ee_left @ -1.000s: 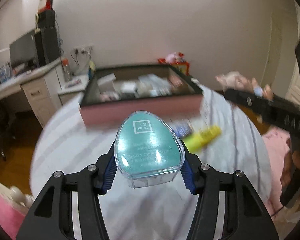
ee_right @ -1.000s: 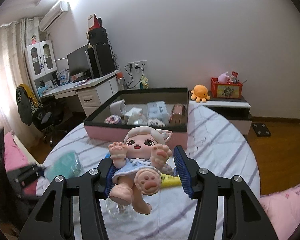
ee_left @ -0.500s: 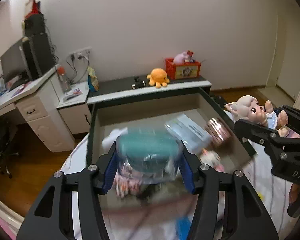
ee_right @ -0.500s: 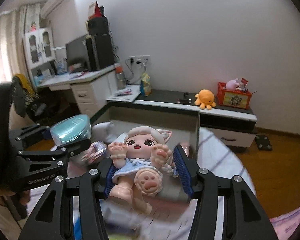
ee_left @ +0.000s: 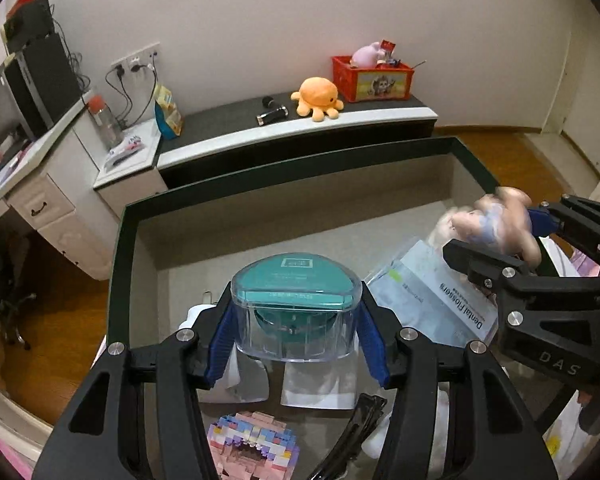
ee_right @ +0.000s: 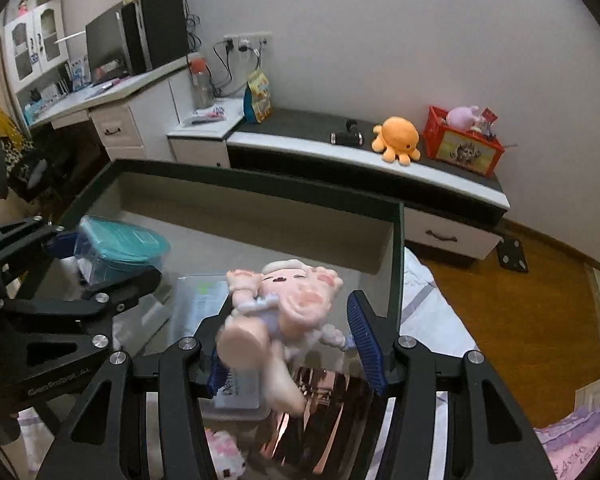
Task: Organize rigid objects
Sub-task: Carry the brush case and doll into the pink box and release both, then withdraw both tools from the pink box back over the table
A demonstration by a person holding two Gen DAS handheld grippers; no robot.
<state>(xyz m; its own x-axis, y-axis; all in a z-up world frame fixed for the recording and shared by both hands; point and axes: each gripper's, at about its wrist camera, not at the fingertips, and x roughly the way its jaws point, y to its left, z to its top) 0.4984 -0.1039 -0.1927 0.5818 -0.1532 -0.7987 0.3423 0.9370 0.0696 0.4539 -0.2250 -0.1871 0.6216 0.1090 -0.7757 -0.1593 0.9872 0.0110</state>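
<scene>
The teal-lidded clear case (ee_left: 296, 304) is clamped between the blue pads of the left tongs (ee_left: 296, 330), and the cat-eared doll (ee_right: 278, 312) sits in the right tongs (ee_right: 288, 344), pressed against the left pad with only its side reaching the right one; the doll is blurred, so how firm that grip is I cannot tell.

A second ago both tongs held these same things out over the striped table with the box ahead of them. Now both hang above the inside of the dark-rimmed box (ee_left: 118, 240), angled downward. The carry looks finished, and what remains is to find a spot and let go.

The case hangs over the left half of the box, above some white packets (ee_left: 320, 390), with a pink block-built toy (ee_left: 254, 446) nearer the camera. The doll hangs over the right half, above a clear bag marked Dental Flossers (ee_left: 436, 296) and a shiny copper-coloured tin (ee_right: 320, 412).

The box floor behind both things, towards the far wall, is bare and looks like the easier place to set them down. The two tongs are near one another, the right one just beside the case in the left view.
</scene>
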